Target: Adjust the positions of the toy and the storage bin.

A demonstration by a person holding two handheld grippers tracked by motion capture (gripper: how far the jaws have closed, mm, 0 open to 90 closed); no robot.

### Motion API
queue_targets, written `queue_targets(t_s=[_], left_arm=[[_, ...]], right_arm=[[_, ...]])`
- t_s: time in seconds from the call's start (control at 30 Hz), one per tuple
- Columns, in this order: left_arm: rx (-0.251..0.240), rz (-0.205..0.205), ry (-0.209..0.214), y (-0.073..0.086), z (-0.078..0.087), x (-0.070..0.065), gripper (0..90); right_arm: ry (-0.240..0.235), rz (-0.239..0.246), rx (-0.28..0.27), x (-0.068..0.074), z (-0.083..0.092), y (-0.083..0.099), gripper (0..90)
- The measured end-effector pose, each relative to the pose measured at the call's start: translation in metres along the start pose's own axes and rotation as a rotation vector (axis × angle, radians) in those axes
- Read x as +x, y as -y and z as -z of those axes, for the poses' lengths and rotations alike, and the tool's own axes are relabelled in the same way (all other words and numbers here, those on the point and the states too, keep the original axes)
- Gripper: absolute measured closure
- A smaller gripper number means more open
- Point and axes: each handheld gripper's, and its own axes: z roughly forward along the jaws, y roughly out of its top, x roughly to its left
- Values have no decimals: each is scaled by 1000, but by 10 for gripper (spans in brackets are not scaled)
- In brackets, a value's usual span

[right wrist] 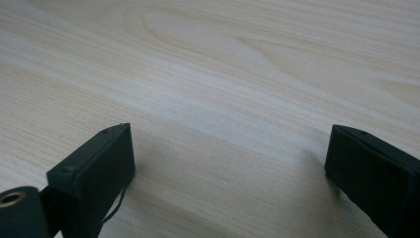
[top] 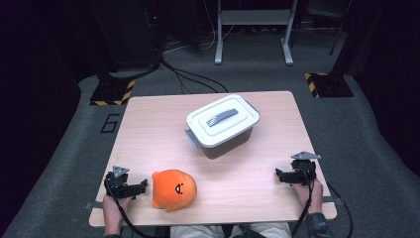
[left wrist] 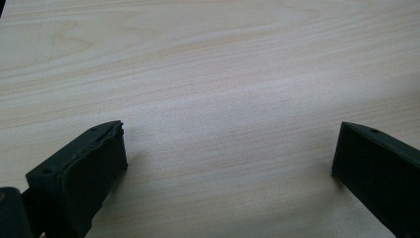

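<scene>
An orange plush toy (top: pixel 173 189) with a small face lies on the wooden table (top: pixel 148 129) near its front left. Just left of the toy rests my left gripper (top: pixel 142 187), open, its tips a short way from the plush. A white-lidded grey storage box (top: pixel 223 125) with a grey handle stands closed at the table's middle. At the front right my right gripper (top: pixel 279 174) sits open on the table, pointing left. In the left gripper view the left gripper (left wrist: pixel 228 148) has wide-apart jaws over bare wood; in the right gripper view the right gripper (right wrist: pixel 228 148) looks the same.
The table's front edge (top: pixel 213 218) runs just behind both hands. Cables (top: pixel 188 79) trail over the grey carpet beyond the table. A white metal frame (top: pixel 252 29) stands at the back, and yellow-black striped floor plates (top: pixel 113 92) lie at both far corners.
</scene>
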Motion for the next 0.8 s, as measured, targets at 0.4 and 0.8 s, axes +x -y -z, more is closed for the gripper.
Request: queue_targets(t_s=[0.4,0.8], left_arm=[[-1,-2,-1,0,0,0,0],[-3,-63,31,-4,2,0,0]], right_arm=[[1,-5,-2,0,-1,0,46],[-1,-1,-4,0,-1,-1,47]])
